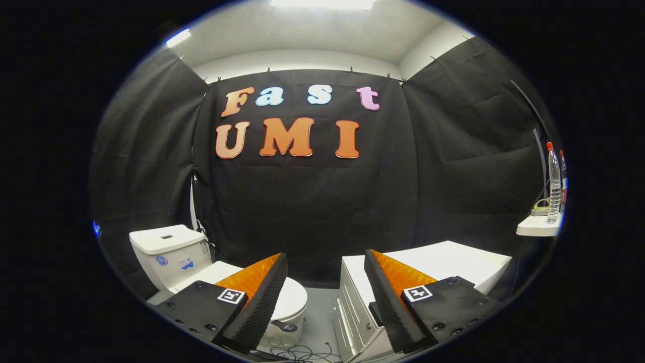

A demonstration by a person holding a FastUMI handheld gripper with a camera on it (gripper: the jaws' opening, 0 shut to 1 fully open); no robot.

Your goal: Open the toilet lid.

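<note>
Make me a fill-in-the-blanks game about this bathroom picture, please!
1. The toilet lid is ____.
2. The gripper has its jaws ____, with nothing between them.
3. The white cabinet stands to the ____ of the toilet.
4. The shelf on the booth's wall holds a clear plastic ____.

Missing words: closed; open; right; bottle
</note>
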